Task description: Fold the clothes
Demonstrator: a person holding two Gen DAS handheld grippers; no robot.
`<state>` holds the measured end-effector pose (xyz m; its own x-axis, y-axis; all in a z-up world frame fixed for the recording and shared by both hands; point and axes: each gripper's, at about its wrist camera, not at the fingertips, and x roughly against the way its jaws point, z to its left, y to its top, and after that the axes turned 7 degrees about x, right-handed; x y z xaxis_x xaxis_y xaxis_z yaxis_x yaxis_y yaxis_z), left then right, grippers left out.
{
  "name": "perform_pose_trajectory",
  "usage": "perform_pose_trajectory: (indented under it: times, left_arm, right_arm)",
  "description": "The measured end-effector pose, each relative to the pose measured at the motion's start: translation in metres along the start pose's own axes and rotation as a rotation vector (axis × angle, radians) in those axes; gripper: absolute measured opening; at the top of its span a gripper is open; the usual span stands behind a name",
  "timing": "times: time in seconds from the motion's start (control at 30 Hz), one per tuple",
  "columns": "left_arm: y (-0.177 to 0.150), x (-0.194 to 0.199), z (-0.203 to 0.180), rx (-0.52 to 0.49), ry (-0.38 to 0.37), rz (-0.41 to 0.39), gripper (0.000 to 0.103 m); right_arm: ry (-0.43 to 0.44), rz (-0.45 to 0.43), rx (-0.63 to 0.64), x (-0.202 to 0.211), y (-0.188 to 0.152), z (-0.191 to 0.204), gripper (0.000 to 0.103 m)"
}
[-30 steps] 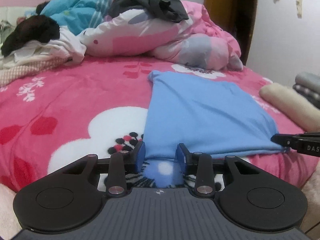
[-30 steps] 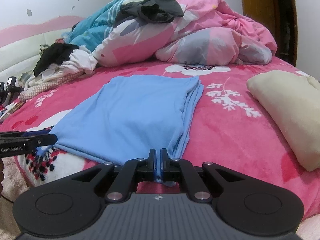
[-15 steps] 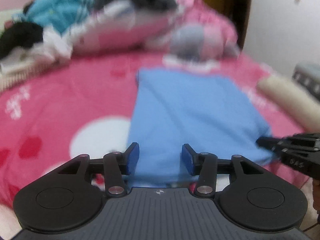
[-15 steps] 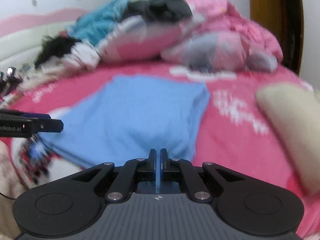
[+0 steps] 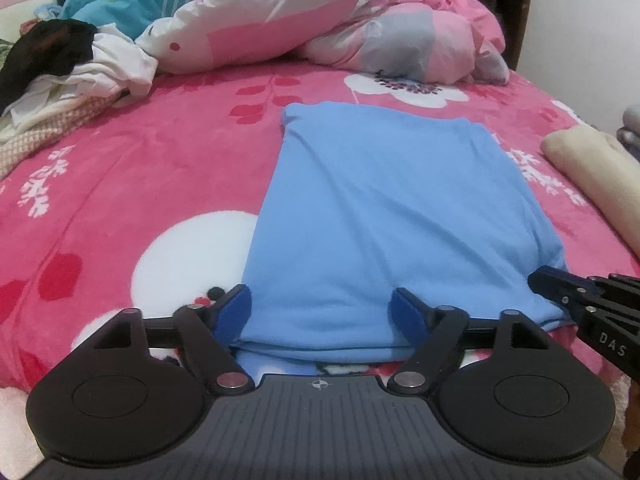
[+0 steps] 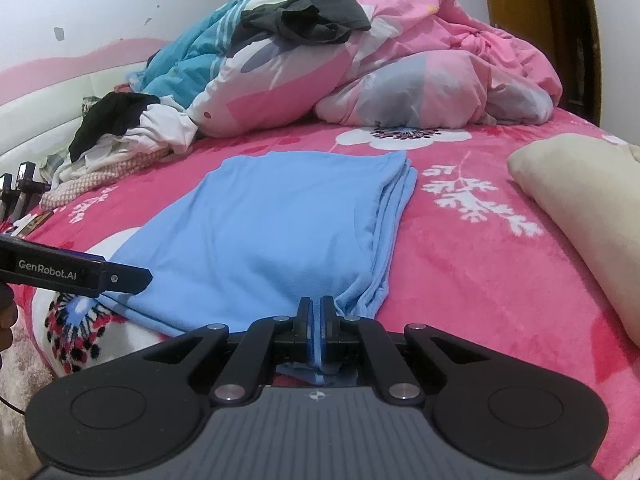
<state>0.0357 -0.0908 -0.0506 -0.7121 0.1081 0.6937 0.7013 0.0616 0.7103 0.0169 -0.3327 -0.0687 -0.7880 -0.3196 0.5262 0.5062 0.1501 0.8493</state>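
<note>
One blue garment (image 6: 280,232) in right gripper (image 6: 316,316)

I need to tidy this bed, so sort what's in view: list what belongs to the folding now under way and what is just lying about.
In the job:
- blue garment, folded flat
- right gripper, shut on its near corner
- left gripper, jaws just opened, near edge between them, unpinched

Lying about:
- cream folded cloth
- bunched pink duvet
- dark garment on top
- clothes heap
</note>
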Motion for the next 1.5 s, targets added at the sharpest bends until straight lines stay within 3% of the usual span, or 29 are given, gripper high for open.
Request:
perform_pose_trajectory:
  times: [0.13, 0.23, 0.4, 0.57, 0.7, 0.8, 0.9, 0.97, 1.03, 1.13, 1.23, 1.3, 1.5]
  left_arm:
    - [-0.001, 0.0, 0.004, -0.003, -0.017, 0.003, 0.08]
    - [-0.001, -0.001, 0.005, -0.007, -0.024, 0.002, 0.08]
    - [-0.004, 0.0, 0.004, -0.023, -0.018, -0.013, 0.081]
    - [-0.006, -0.001, 0.008, -0.005, -0.022, -0.016, 0.085]
    - [-0.007, 0.0, 0.013, 0.005, -0.038, -0.02, 0.086]
    - [-0.009, 0.001, 0.016, 0.014, -0.047, -0.022, 0.086]
    - [-0.011, 0.001, 0.017, 0.015, -0.052, -0.025, 0.086]
    - [-0.011, 0.001, 0.018, 0.015, -0.054, -0.027, 0.086]
    - [-0.012, 0.0, 0.018, 0.018, -0.055, -0.027, 0.086]
    - [-0.012, 0.0, 0.019, 0.022, -0.054, -0.027, 0.086]
    - [-0.012, 0.001, 0.019, 0.027, -0.054, -0.027, 0.086]
    - [-0.013, 0.001, 0.019, 0.027, -0.057, -0.029, 0.086]
    - [-0.014, 0.0, 0.023, 0.025, -0.069, -0.035, 0.086]
  right_arm:
    - [0.025, 0.004, -0.014, 0.008, 0.015, -0.006, 0.004]
    - [0.013, -0.045, -0.025, 0.012, 0.035, -0.018, 0.004]
    - [-0.004, -0.029, 0.011, -0.017, 0.058, -0.03, 0.004]
    - [0.007, -0.032, 0.123, -0.037, 0.063, -0.016, 0.004]
    - [-0.065, 0.013, 0.245, -0.052, 0.04, -0.01, 0.0]
    - [-0.102, 0.025, 0.202, -0.048, 0.039, -0.017, 0.0]
    - [-0.223, 0.034, 0.248, -0.044, 0.047, -0.015, 0.003]
    - [-0.195, 0.006, 0.204, -0.034, 0.056, -0.016, 0.003]
    - [-0.111, -0.042, 0.193, -0.025, 0.064, -0.005, 0.003]
    - [0.032, -0.068, 0.286, -0.025, 0.066, 0.032, 0.004]
    - [0.129, -0.029, 0.355, -0.039, 0.052, 0.054, 0.003]
    - [0.092, 0.009, 0.331, -0.049, 0.044, 0.047, 0.001]
    - [-0.071, 0.015, 0.103, -0.05, 0.055, -0.015, 0.002]
